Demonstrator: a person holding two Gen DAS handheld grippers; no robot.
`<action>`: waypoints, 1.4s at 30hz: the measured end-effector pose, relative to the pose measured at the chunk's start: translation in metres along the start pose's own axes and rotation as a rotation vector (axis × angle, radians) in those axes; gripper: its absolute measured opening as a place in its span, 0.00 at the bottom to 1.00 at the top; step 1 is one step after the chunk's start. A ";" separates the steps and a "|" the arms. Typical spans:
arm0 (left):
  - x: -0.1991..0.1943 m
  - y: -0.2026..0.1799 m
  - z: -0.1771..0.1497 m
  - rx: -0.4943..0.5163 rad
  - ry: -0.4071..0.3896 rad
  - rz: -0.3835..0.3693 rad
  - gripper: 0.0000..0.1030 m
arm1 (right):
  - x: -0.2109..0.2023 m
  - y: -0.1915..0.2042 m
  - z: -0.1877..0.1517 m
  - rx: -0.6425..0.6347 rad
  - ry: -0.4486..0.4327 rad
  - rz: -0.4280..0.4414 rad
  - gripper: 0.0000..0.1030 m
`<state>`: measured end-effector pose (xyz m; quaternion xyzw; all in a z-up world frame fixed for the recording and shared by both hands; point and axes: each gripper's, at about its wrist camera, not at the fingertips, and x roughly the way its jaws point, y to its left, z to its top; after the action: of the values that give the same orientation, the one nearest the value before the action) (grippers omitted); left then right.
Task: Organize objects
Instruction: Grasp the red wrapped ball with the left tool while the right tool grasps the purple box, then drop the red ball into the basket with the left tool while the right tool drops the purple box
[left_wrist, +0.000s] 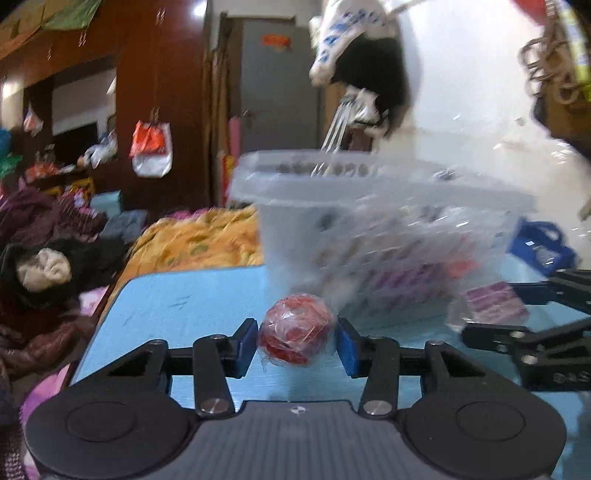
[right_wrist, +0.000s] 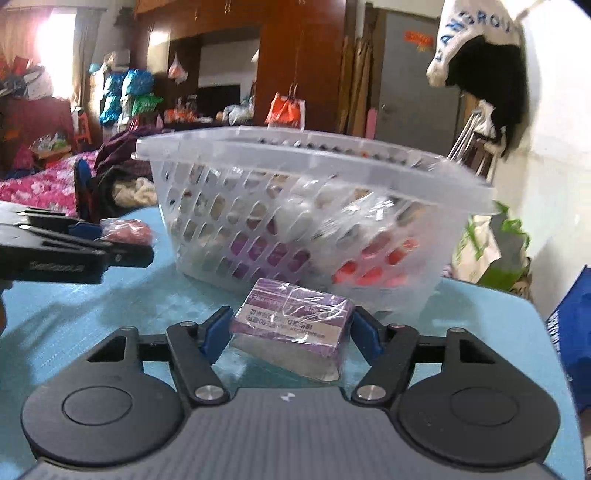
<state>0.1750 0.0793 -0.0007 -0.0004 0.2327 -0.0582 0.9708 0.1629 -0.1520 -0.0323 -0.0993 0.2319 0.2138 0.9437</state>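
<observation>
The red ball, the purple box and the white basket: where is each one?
red ball (left_wrist: 295, 328), left wrist view, middle of its wrapped front.
purple box (right_wrist: 291, 317), right wrist view, its printed face.
white basket (right_wrist: 314, 158), right wrist view, its near rim.

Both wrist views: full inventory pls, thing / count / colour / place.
Red ball: 1, red in clear wrap, between the left gripper's pads.
Purple box: 1, purple with a white label, clear wrap, tilted, between the right gripper's pads.
Basket: 1, translucent white with holes, on the table behind both items; purple, red and pale wrapped things inside, count unclear.
Table: 1, light blue, under everything.
Blue bag: 1, blue, past the table's right side.
Room behind: bedding, hanging bags, wooden wardrobe, grey door.
Left gripper: black with blue pads, closed on the ball.
Right gripper: black with blue pads, closed on the box.
</observation>
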 end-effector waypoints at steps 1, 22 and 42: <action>-0.004 -0.005 -0.001 0.003 -0.015 -0.016 0.48 | -0.003 -0.003 -0.001 0.012 -0.011 0.003 0.69; -0.030 -0.020 -0.011 0.009 -0.217 -0.022 0.48 | -0.040 -0.017 -0.010 0.099 -0.265 0.023 0.69; 0.053 -0.006 0.125 -0.122 -0.051 -0.077 0.87 | 0.025 -0.058 0.123 0.003 -0.176 -0.049 0.98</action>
<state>0.2776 0.0640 0.0871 -0.0699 0.2109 -0.0813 0.9716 0.2575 -0.1588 0.0684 -0.0842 0.1461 0.1981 0.9656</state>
